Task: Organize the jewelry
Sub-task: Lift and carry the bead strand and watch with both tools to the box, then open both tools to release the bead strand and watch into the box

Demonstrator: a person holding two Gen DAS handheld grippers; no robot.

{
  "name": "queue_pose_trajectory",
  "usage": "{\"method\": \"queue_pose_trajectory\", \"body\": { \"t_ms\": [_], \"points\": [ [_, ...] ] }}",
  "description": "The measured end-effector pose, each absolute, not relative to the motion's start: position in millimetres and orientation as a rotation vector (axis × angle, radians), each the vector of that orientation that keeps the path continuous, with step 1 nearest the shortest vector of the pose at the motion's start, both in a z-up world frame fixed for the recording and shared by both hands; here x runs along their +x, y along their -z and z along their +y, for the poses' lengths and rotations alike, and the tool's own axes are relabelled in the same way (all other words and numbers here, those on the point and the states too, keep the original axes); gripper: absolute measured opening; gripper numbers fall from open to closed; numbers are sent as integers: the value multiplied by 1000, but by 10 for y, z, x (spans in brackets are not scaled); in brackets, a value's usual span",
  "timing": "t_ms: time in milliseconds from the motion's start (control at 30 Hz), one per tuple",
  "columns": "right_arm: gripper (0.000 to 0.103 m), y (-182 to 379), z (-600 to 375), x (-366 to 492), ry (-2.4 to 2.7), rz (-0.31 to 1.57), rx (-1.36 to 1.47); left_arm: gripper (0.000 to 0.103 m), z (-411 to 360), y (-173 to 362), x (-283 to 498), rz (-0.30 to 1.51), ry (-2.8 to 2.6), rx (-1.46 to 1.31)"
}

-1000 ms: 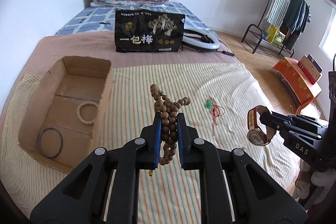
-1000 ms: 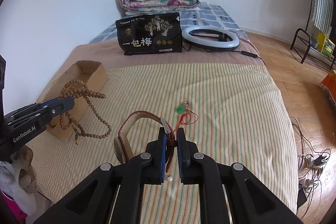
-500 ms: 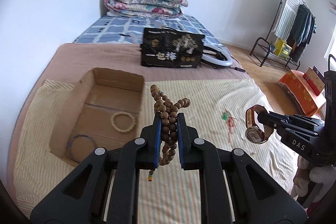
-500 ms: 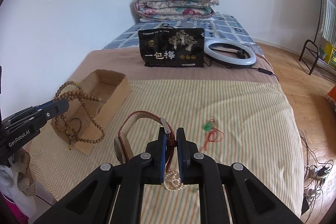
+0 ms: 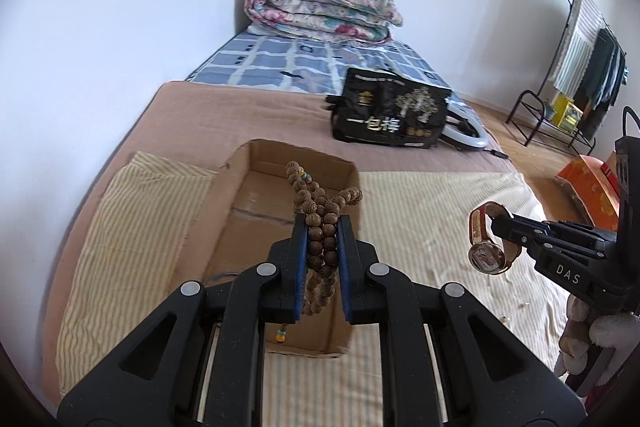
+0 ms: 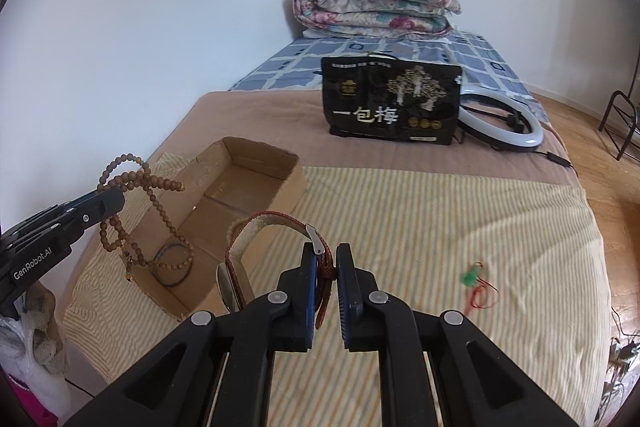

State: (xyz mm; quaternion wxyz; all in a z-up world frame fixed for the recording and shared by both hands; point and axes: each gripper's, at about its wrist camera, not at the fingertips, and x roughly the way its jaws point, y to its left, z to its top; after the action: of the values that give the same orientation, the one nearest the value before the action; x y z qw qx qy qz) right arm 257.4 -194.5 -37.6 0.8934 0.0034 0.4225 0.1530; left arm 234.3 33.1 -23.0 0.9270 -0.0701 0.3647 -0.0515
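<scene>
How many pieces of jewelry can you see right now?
4: wooden bead strand in the left gripper, watch in the right gripper, dark bangle in the cardboard box, green pendant on the striped cloth. More may be hidden in the box.

Bed [image 6: 248, 115] with striped cloth [image 6: 440, 227], cardboard box [image 6: 288, 183], black bag [image 6: 392, 103].

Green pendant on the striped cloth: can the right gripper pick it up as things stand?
Probably not yet. The green pendant lies in the open with nothing over it, but the right gripper is shut on the watch, so its jaws are occupied until that is set down.
</scene>
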Motion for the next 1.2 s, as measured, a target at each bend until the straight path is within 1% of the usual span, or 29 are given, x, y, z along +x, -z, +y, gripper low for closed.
{"method": "queue_pose_trajectory", "body": {
  "t_ms": [500, 967, 1000, 1067, 1100, 1167, 1200],
  "points": [
    [7, 595, -1287, 3031, -387, 916, 5, 12, 699, 506, 2518, 784, 63, -174],
    [8, 1042, -851, 3372, -434, 993, -3, 12, 823, 805, 2701, 842, 62, -193],
    [11, 1066, -842, 3380, -436, 998, -2, 12, 824, 825, 2715, 847, 68, -196],
    [20, 1114, -830, 3405, -446, 1008, 9, 12, 828, 844, 2722, 847, 66, -194],
    [33, 1133, -826, 3412, -458, 1012, 17, 14, 827, 859, 2734, 852, 60, -189],
    [43, 1157, -823, 3409, -446, 1007, 10, 29, 835, 875, 2744, 852, 59, -188],
    [52, 1163, -829, 3408, -436, 1000, 9, 30, 839, 880, 2739, 847, 53, -186]
  ]
}}
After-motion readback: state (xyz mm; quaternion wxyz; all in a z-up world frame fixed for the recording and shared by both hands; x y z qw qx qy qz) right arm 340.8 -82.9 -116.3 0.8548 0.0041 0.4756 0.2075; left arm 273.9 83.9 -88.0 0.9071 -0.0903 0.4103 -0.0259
